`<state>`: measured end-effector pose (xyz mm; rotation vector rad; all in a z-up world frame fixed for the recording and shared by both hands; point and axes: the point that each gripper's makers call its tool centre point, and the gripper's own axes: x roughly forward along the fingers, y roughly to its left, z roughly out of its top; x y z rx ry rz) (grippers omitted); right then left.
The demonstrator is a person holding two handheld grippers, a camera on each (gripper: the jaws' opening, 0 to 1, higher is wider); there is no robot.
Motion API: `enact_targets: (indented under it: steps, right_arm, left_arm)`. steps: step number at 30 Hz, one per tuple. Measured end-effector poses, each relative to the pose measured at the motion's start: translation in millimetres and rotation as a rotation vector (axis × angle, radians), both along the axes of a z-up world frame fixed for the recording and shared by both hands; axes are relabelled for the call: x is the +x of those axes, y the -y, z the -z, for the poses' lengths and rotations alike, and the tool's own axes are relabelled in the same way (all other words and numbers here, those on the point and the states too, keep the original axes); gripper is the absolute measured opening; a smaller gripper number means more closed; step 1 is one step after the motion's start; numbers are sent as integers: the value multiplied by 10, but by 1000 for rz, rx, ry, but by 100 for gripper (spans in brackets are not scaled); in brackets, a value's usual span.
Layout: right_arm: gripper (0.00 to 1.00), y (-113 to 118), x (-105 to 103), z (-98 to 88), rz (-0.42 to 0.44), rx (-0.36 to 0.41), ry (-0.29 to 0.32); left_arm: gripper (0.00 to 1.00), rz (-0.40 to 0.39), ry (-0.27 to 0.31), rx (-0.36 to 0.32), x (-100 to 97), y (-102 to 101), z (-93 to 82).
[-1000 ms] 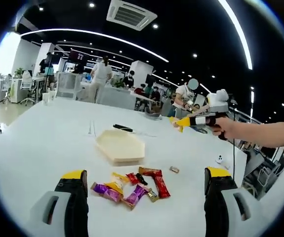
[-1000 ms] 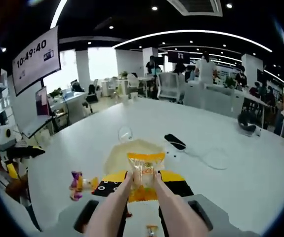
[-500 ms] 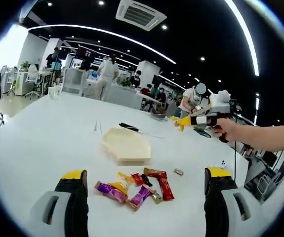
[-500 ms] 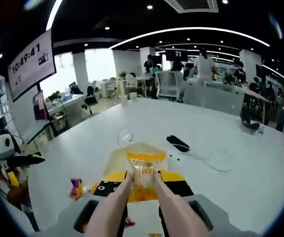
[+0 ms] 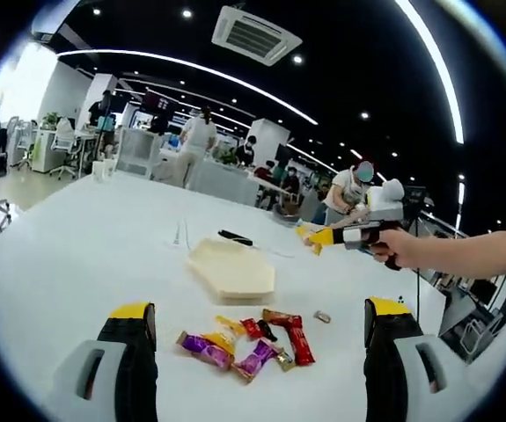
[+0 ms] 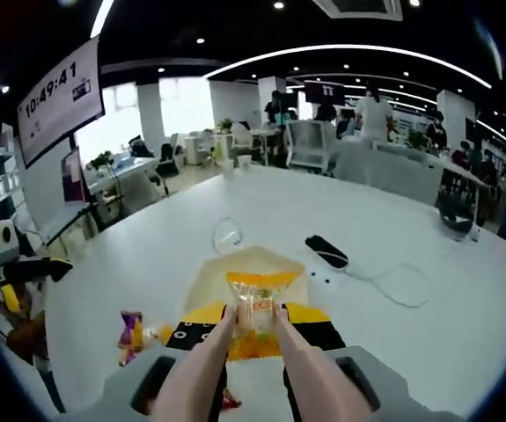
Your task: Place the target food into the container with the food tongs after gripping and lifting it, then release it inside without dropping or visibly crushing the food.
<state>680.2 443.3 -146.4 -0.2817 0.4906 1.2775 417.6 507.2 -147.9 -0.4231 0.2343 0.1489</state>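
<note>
The right tongs (image 6: 254, 327) pinch a yellow snack packet (image 6: 257, 309) at its sides, held up off the desk (image 6: 429, 343) with the tray (image 6: 207, 280) just beyond, ready for lowering in. The left tongs (image 5: 261, 325) hang open, empty, above the candy pile (image 5: 248, 341).

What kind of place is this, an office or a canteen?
Most likely a large open-plan office: rows of desks with chairs, people working in the background, a ceiling air-conditioning unit, and a wall clock display.
</note>
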Motion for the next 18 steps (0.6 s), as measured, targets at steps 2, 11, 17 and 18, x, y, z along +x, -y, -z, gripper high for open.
enact_targets:
  steps: [2,11,17,18]
  right_arm:
    - [23,19,5,2,17,3,-20]
    - [23,-172,57,-17,-19,-8,-9]
    - [23,-357,50,-13,-56,-14,18]
    - [22,-372,75,-21,-50,-13,19]
  left_arm:
    - [99,6,-29,-4,-10,20,46]
    - [99,-52,10,-8,-31,-75,-105]
    - [99,-77,44,13,-105,-89,-250]
    - [99,-86,51,10,-111,-105,-248]
